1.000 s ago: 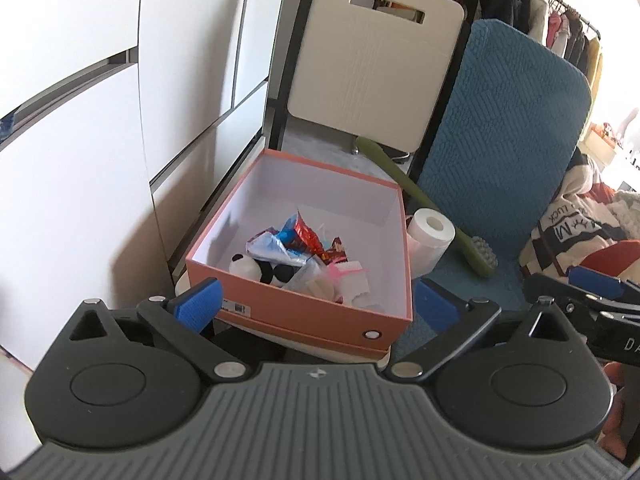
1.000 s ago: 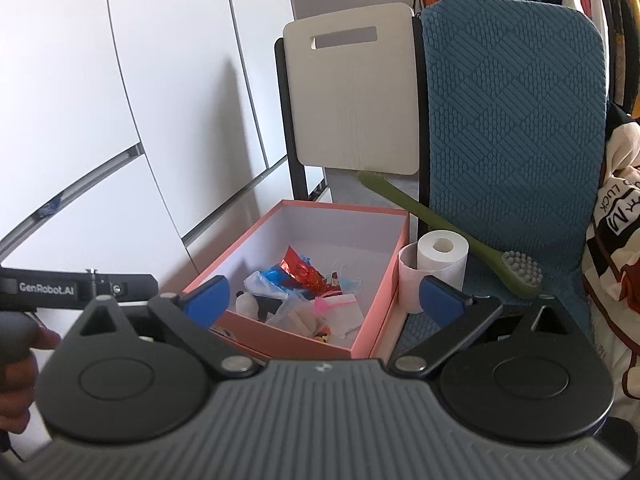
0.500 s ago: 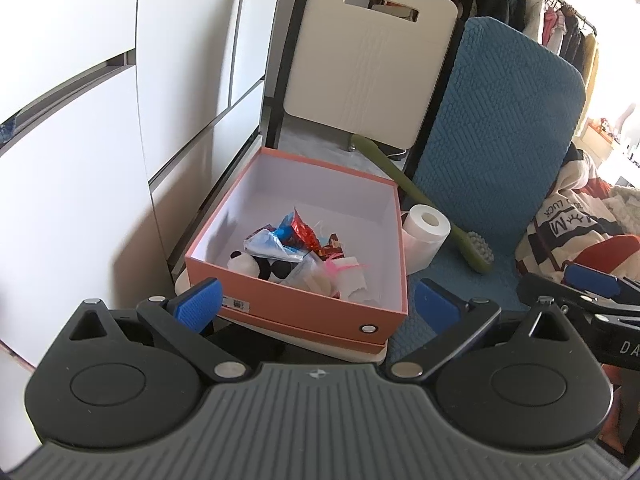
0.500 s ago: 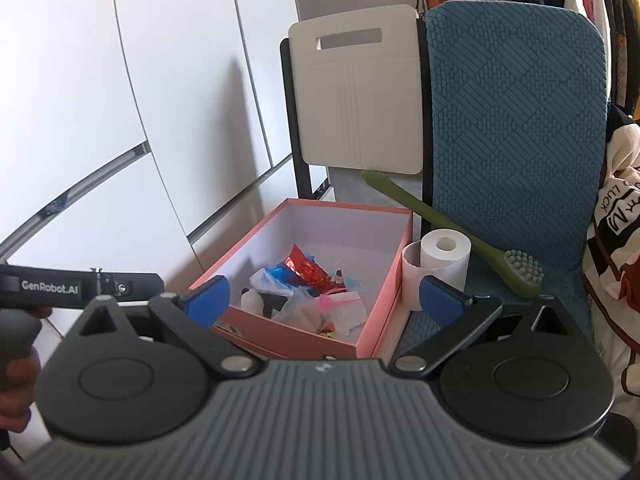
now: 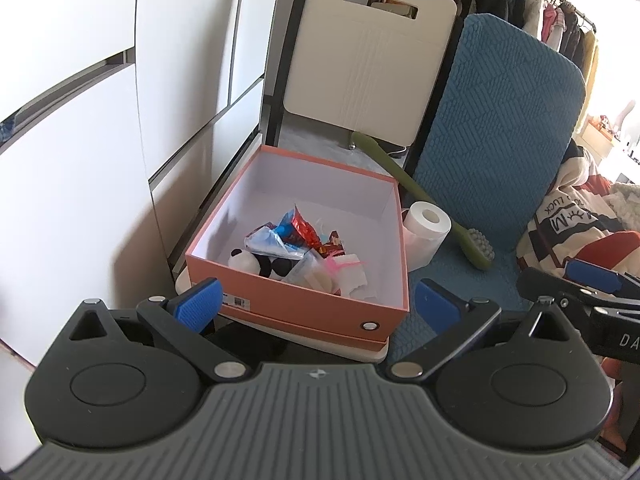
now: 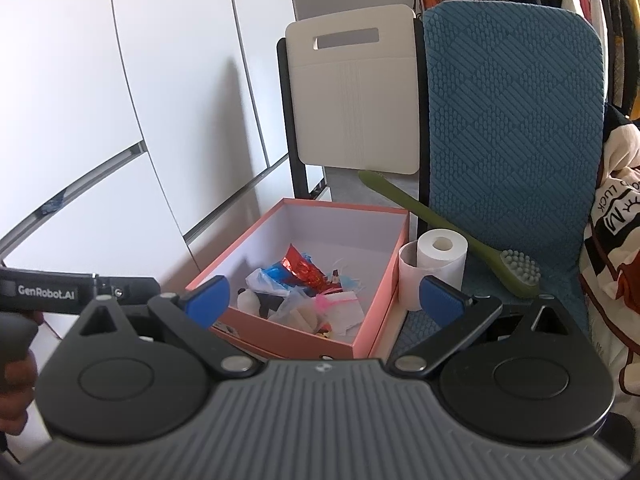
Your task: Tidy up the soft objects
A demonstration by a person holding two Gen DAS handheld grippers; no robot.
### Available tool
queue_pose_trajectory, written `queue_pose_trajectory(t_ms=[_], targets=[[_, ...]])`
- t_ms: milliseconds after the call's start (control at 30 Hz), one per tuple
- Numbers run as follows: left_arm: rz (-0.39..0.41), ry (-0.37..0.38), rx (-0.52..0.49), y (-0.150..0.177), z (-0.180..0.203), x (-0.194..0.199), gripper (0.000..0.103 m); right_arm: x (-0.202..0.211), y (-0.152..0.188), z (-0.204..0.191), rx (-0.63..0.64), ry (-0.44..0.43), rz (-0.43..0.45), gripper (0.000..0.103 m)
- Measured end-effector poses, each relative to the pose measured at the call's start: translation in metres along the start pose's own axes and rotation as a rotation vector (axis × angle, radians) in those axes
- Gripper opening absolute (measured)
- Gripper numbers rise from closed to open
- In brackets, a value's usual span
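Note:
An open salmon-pink box (image 5: 304, 308) (image 6: 380, 224) stands ahead. It holds soft things: a black-and-white panda plush (image 5: 260, 264) (image 6: 256, 300), crinkled blue and red wrappers (image 5: 296, 232) (image 6: 300, 266) and clear bags with pink bits (image 5: 332, 276) (image 6: 320, 308). My left gripper (image 5: 318, 304) is open and empty, held back from the box's near wall. My right gripper (image 6: 324, 300) is open and empty, near the box's right front corner. The right gripper also shows at the right edge of the left wrist view (image 5: 580, 280).
A toilet paper roll (image 5: 426, 224) (image 6: 440, 252) and a long green brush (image 5: 424, 200) (image 6: 460, 232) lie right of the box. A cream chair back (image 5: 368, 52) and a blue cushion (image 5: 496, 132) stand behind. White cabinet doors (image 5: 80, 152) are on the left, bedding (image 5: 576, 220) on the right.
Both grippers have drawn back and risen a little, so the box sits slightly lower and farther in view. Both stay open and empty.

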State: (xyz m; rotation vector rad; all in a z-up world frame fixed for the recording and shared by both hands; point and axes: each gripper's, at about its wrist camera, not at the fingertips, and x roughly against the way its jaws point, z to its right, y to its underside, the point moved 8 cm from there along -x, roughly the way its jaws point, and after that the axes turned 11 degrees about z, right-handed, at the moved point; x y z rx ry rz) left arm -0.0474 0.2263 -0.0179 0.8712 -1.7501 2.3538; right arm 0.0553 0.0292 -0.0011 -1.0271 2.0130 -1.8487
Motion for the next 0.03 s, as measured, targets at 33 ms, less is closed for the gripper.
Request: queue_pose_trajectory(t_ms=[33], targets=[[-0.001, 0.002, 0.001, 0.0002, -0.0009, -0.0003, 0.103, -0.0004, 0.0005, 0.0003, -0.002, 0.002, -0.001, 0.103]])
